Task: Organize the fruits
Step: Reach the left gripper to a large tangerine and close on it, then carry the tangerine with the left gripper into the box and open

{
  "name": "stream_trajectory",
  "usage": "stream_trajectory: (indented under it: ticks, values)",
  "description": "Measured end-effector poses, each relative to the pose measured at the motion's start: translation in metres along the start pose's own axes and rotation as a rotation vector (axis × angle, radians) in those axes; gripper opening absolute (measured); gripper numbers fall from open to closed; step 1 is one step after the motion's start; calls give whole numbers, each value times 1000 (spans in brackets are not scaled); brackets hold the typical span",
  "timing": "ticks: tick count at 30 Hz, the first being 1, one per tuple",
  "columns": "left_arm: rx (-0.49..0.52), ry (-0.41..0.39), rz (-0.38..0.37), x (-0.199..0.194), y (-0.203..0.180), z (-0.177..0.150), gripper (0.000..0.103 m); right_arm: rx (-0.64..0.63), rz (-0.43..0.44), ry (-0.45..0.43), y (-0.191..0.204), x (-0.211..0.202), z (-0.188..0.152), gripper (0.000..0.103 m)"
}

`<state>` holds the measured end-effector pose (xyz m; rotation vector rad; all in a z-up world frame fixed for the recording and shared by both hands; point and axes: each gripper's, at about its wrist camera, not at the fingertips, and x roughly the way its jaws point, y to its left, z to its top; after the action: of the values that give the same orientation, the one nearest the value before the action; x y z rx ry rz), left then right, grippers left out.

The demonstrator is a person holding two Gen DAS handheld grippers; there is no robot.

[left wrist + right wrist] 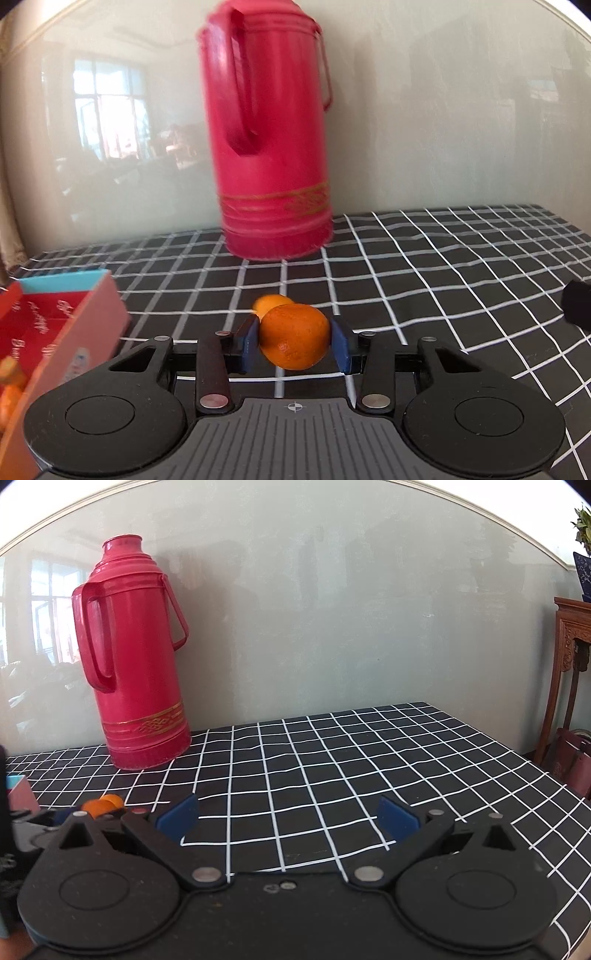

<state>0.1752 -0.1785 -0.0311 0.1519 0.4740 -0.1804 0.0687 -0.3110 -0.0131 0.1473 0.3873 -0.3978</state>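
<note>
My left gripper [295, 341] is shut on an orange mandarin [294, 336], gripped between its blue pads above the checked cloth. A second mandarin [267, 304] lies on the cloth just behind it. A red cardboard box [55, 332] stands at the left and holds several mandarins [11, 384] in its near corner. My right gripper [288, 821] is open and empty over the cloth. In the right wrist view the mandarins [101, 805] and the box corner [20, 794] show at the far left.
A tall red thermos [269, 147] stands at the back of the table against the glossy wall; it also shows in the right wrist view [136, 664]. The black cloth with white grid [332, 768] covers the table. A carved wooden stand [570, 657] is beyond the right edge.
</note>
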Motion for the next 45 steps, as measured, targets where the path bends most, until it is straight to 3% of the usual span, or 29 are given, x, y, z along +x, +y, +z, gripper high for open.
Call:
stream_trajectory:
  ticks: [10,16,20,25,30,37,40,45]
  values:
    - [-25,-74,186,-56,77,-2,41,-57,103,10,37,-1,-3,97]
    - [-116,-11,351,-64,148,-17,42,-99,181,35,73,1,-9,97]
    - [-173,39,415,-62,186,-27,42,-132,228,45,98,1,-12,97]
    - [-235,93,441,-63,216,-39,42,-163,274,61,122,2,-16,97]
    - [-289,121,417,-67,232,-48,42,-180,293,84,140,12,-16,97]
    - [-256,75,386,-81,232,-50,62,-181,295,112,156,30,-18,97]
    - [-219,36,414,-91,228,-50,85,-177,283,126,159,41,-18,97]
    - [-168,-48,453,-109,229,-49,90,-156,255,161,161,67,-14,97]
